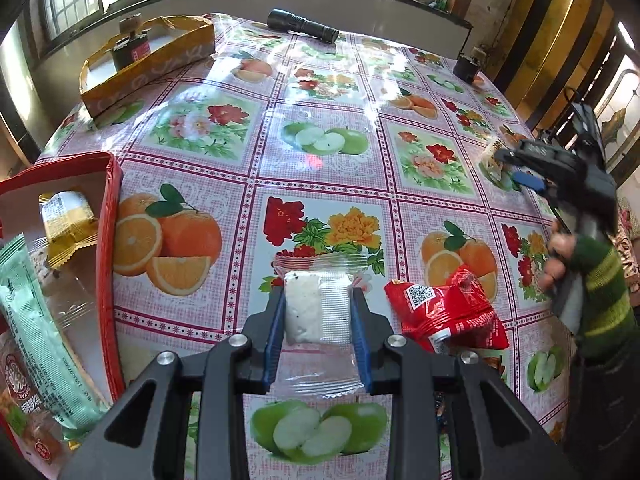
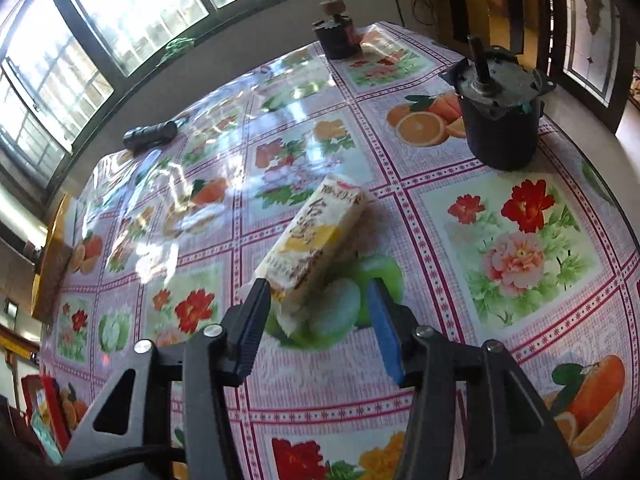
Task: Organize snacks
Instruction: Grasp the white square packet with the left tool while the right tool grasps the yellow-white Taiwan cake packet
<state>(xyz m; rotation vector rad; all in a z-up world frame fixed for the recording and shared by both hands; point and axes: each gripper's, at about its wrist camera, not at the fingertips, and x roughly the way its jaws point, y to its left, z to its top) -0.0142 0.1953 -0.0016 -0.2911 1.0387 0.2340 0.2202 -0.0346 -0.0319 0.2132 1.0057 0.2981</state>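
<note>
Blue-padded, my left gripper (image 1: 318,334) clamps a clear-wrapped white snack cake (image 1: 314,308) above the fruit-print oilcloth table (image 1: 332,184). My right gripper (image 2: 320,320) stands unclenched around a cream-and-yellow snack bar (image 2: 316,236), its near end blurred. My red cardboard box (image 1: 114,216) is cut off at the left.

We see the left claw (image 1: 318,320) clamped on a clear-wrapped white snack (image 1: 316,307) above the flowered desk (image 1: 320,184). A red packet (image 1: 446,314) lies just beside it; the red box (image 1: 114,216) at left holds packets.
</note>
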